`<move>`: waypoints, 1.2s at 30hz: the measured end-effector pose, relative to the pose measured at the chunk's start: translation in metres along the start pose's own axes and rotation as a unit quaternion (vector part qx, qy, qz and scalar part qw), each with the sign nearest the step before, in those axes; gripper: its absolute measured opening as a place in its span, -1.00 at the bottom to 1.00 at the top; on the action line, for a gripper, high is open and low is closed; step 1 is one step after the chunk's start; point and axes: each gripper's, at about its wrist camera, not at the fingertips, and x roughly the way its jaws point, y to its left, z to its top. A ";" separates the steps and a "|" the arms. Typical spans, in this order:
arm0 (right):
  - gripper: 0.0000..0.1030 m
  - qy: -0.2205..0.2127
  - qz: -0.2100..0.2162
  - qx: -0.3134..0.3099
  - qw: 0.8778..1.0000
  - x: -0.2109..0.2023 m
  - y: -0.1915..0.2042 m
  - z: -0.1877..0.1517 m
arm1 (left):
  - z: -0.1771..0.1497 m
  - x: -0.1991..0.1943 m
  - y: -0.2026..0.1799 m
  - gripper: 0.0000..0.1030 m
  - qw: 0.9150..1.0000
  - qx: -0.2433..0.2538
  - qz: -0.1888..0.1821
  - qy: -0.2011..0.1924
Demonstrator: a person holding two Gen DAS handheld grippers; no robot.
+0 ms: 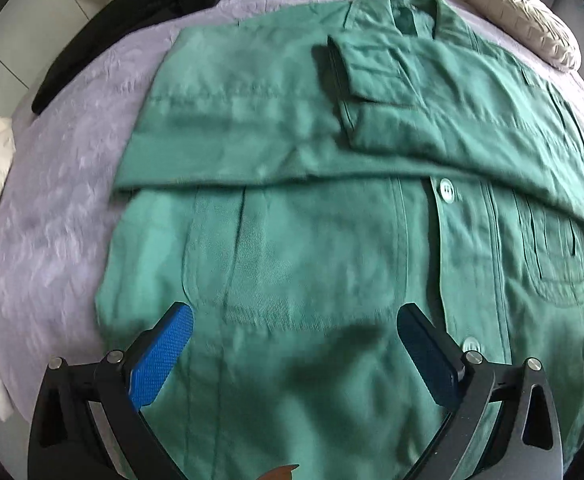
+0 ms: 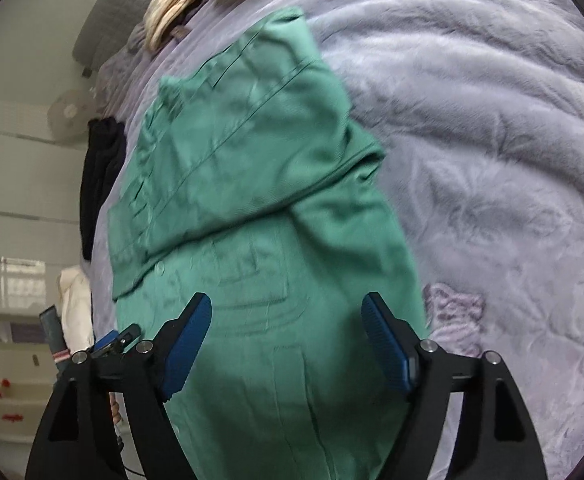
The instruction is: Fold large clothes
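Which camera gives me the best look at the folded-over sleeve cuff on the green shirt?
The left wrist view. There the sleeve cuff lies flat across the green shirt near the collar, its edges sharp. In the right wrist view the shirt is seen from the side and blurred, so the cuff cannot be picked out.

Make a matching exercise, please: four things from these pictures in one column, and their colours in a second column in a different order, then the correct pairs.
Things:
1. shirt
2. bedspread
3. garment at the far left edge of the bed
4. gripper pads

Colours:
A. black
B. blue
C. green
D. pale lilac

Pairs: 1-C, 2-D, 3-A, 4-B
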 end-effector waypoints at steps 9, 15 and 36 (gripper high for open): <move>0.56 0.013 0.011 -0.002 1.000 0.010 0.016 -0.026 | -0.031 -0.007 0.006 0.98 1.000 0.012 0.023 0.003; 0.56 0.001 0.001 0.000 1.000 0.013 0.029 -0.046 | -0.051 -0.007 0.027 0.98 1.000 0.019 -0.007 0.010; 0.56 -0.018 -0.039 0.021 0.999 -0.020 0.054 -0.118 | -0.144 -0.035 0.139 0.98 0.999 -0.024 -0.027 0.036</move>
